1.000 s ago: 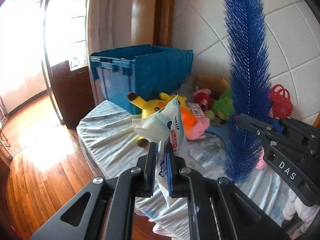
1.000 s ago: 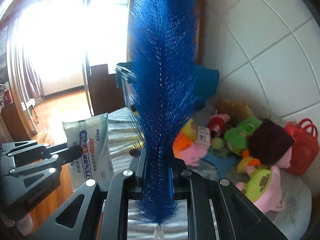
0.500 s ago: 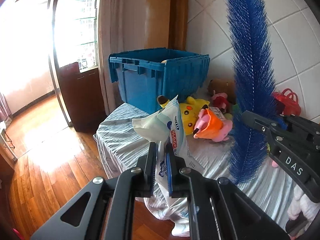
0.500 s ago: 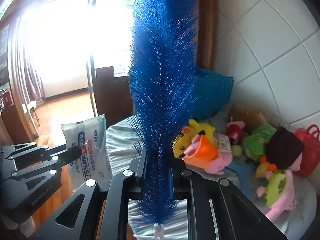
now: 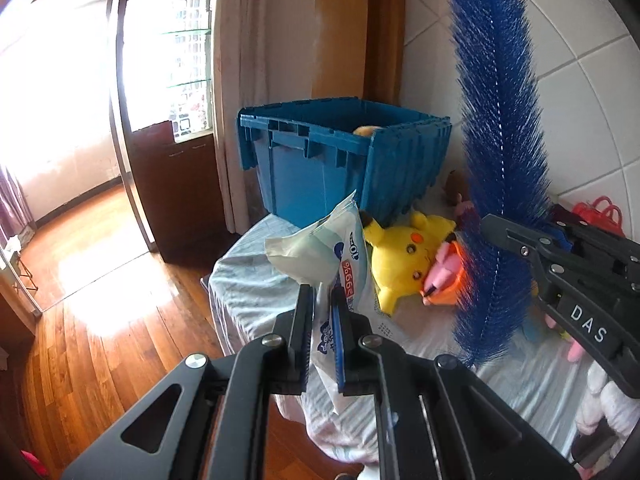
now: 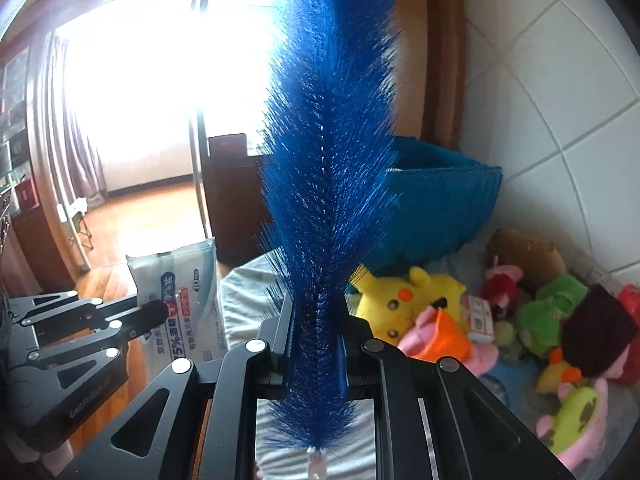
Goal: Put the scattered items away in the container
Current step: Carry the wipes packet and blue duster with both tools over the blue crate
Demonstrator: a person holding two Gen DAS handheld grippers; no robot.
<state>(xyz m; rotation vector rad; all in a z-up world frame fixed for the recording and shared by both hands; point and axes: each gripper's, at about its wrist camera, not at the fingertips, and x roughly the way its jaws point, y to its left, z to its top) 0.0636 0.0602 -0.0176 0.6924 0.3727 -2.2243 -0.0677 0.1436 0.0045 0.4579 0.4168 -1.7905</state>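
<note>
Left gripper [image 5: 320, 308]: jaws closed on a white wet-wipe pack [image 5: 332, 256], pinched near its lower part; the pack stands upright above the jaws, held in the air over the near left edge of the counter [image 5: 244, 280], which is covered with a pale striped cloth. In the right wrist view the same pack [image 6: 180, 300] shows at the left, its printed face toward the camera, with the left gripper [image 6: 154, 312] clamped on its edge.

Right gripper [image 6: 314, 336]: jaws closed on a blue bristle brush [image 6: 328, 160], gripped low on its stem; the brush stands upright and rises past the top of the view. From the left wrist the brush [image 5: 496, 160] is at the right, with the right gripper [image 5: 516, 236] reaching in from the right edge.

Blue container [image 5: 340, 164]: open-topped crate at the far side of the counter, close to the tiled wall. Something tan shows just above its rim; cannot identify it.

Still on the counter: yellow plush [image 5: 404, 264] lying just near of the container, a pink-and-orange plush [image 5: 444, 276] touching its right side, and a mixed heap of soft toys [image 6: 560, 320] at the far right by the wall.
</note>
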